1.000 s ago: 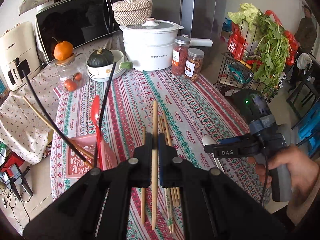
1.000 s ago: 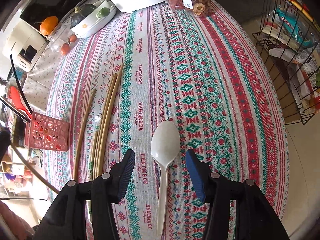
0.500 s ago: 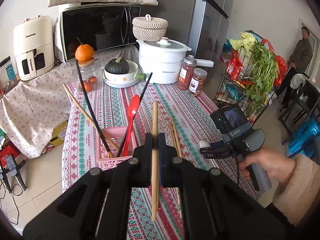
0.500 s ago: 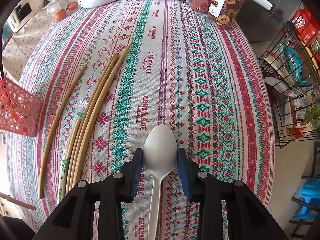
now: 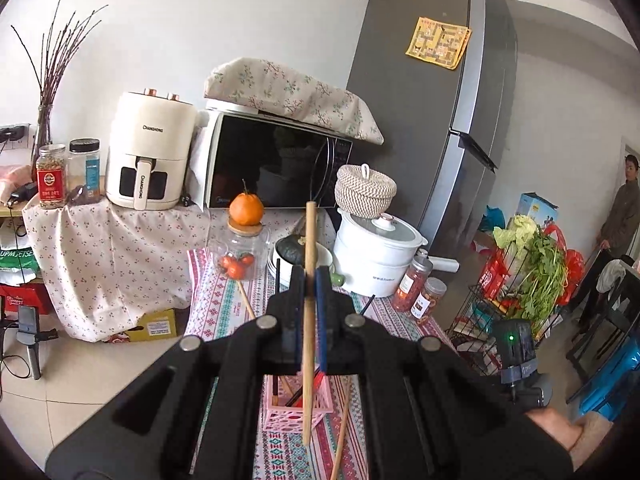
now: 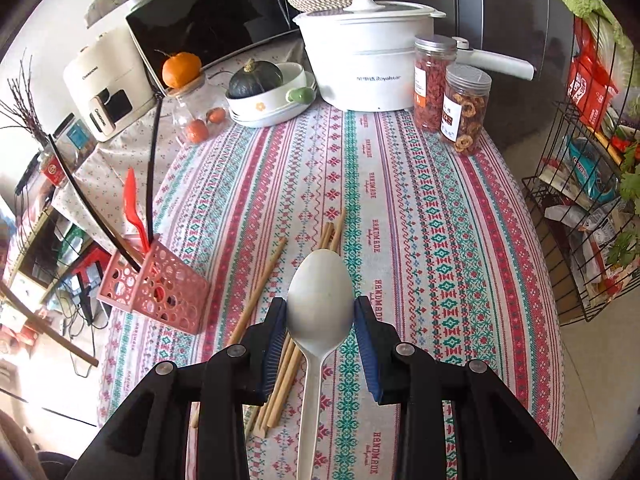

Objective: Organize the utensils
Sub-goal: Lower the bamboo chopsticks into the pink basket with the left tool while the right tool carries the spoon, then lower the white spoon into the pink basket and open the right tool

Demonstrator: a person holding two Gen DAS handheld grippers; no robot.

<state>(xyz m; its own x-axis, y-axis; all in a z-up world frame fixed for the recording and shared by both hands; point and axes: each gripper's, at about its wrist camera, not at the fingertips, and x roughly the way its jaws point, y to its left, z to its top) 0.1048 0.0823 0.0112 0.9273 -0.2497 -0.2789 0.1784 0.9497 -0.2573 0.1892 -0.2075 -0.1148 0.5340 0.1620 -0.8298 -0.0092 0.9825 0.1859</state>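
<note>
1. Two tools are carrying loads: left hand-held gripper point(image 5: 308, 286) is clamping one wooden chopstick point(image 5: 308, 320) upright, above the pink basket point(image 5: 298, 404).
2. Right hand-held gripper point(image 6: 320, 314) is pinching the white spoon point(image 6: 318, 304) by its bowl, above the worktop point(image 6: 440, 240).
3. Lowering the chopstick tip-first into the basket looks best.
4. Counting: about six loose chopsticks point(image 6: 280, 376) left of the right gripper; basket is holding two black chopsticks, one red spoon point(image 6: 134, 210).

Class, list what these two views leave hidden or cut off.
- White spoon, right wrist view: handle end cut off by the bottom edge.
- Pink basket, left wrist view: mostly hidden behind the left tongs.
- Loose chopsticks, right wrist view: count unclear, partly covered by the right tongs.
</note>
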